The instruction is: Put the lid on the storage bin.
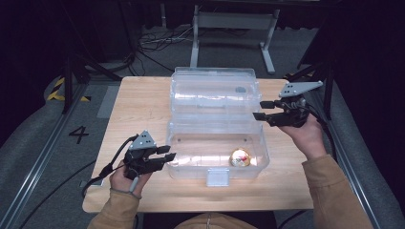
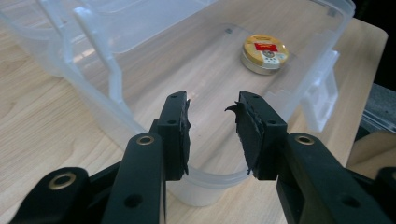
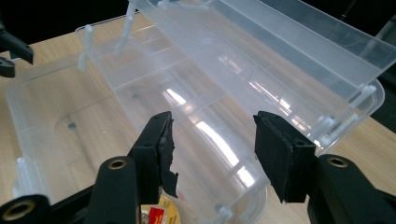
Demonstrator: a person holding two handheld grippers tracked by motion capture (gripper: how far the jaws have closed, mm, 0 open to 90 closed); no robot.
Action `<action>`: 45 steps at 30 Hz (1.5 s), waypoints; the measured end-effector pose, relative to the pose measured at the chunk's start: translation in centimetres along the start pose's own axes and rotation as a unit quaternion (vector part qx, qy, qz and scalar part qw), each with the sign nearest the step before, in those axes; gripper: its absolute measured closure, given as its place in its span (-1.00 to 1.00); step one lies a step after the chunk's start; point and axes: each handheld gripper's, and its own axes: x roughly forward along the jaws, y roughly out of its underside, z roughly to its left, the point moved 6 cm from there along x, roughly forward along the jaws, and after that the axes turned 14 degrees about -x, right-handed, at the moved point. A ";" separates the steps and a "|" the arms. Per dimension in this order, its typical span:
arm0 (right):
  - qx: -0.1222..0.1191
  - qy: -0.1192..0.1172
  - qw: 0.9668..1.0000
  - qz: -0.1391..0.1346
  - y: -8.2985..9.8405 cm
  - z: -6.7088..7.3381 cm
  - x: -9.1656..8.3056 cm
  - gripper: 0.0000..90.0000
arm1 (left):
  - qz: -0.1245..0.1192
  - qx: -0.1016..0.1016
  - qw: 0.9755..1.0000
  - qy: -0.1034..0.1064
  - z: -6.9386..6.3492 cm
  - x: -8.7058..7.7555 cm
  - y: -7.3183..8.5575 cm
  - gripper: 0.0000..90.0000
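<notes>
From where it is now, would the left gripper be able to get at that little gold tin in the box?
Probably yes. The clear box stands open, and nothing covers the gold tin on its floor. The left gripper, jaws apart and empty, sits at the box's near left end; it must only clear the wall.

The left hand [image 1: 125, 177] rises from the table's near left corner in a tan sleeve, holding the black two-jaw left gripper [image 1: 169, 152] low and roughly level, pointing right. Its jaws stand apart, nothing between the pads. The right hand [image 1: 308, 136], also tan-sleeved, holds the black two-jaw right gripper [image 1: 261, 109] higher near the right edge, pointing left. Its jaws gape too, seemingly empty.
</notes>
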 end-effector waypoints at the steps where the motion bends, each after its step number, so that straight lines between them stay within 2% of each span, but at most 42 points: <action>1: -0.003 -0.004 1.000 0.001 -0.3 -0.2 0.4 0.07 | 0.001 0.001 1.000 0.002 -0.1 0.0 0.1 0.42; 6: -0.003 -0.018 1.000 0.007 -1.4 -1.1 1.8 0.07 | 0.009 0.006 1.000 0.016 -0.6 0.1 0.3 0.43; 11: -0.021 -0.039 0.999 0.008 -2.8 -1.6 3.3 0.02 | 0.020 0.015 0.999 0.025 -1.1 0.4 0.4 0.44; 13: -0.024 -0.062 0.998 0.014 -3.6 -1.7 4.3 0.00 | 0.023 0.015 0.999 0.033 -1.3 0.6 0.5 0.44; 15: -0.030 -0.065 0.997 0.012 -3.8 -1.7 4.6 -0.01 | 0.028 0.016 0.999 0.037 -1.3 0.9 0.6 0.43; 17: -0.040 -0.078 0.996 0.012 -4.2 -1.9 5.3 -0.05 | 0.034 0.019 0.999 0.038 -1.4 1.1 0.8 0.42; 20: -0.047 -0.084 0.995 0.020 -4.5 -2.0 6.3 -0.05 | 0.041 0.023 0.998 0.038 -1.5 1.4 0.9 0.43; 23: -0.054 -0.088 0.994 0.036 -4.7 -1.9 7.2 0.02 | 0.045 0.025 0.998 0.038 -1.6 1.5 1.1 0.43; 26: -0.051 -0.082 0.994 0.057 -4.7 -1.9 8.2 0.17 | 0.048 0.025 0.998 0.037 -1.6 1.6 1.2 0.42; 31: -0.069 -0.108 0.989 0.068 -5.1 -1.1 9.6 0.33 | 0.052 0.024 0.998 0.040 -1.7 1.7 1.2 0.42; 35: -0.087 -0.105 0.988 0.078 -5.1 -0.8 10.2 0.36 | 0.054 0.025 0.997 0.044 -1.7 1.8 1.2 0.42; 39: -0.081 -0.107 0.988 0.078 -5.2 -0.9 10.5 0.47 | 0.056 0.026 0.997 0.043 -1.8 1.9 1.2 0.42; 42: -0.088 -0.099 0.988 0.080 -5.2 -0.9 10.5 0.55 | 0.058 0.029 0.997 0.042 -1.9 1.9 1.2 0.44; 43: -0.103 -0.080 0.988 0.083 -5.2 -0.8 10.4 0.65 | 0.063 0.035 0.997 0.038 -2.0 2.0 1.2 0.44; 44: -0.151 -0.031 0.984 0.088 -5.0 -0.3 10.4 0.65 | 0.067 0.041 0.996 0.035 -2.1 2.1 1.2 0.45; 45: -0.151 -0.031 0.984 0.088 -5.0 -0.3 10.4 0.65 | 0.067 0.041 0.996 0.035 -2.1 2.1 1.2 0.47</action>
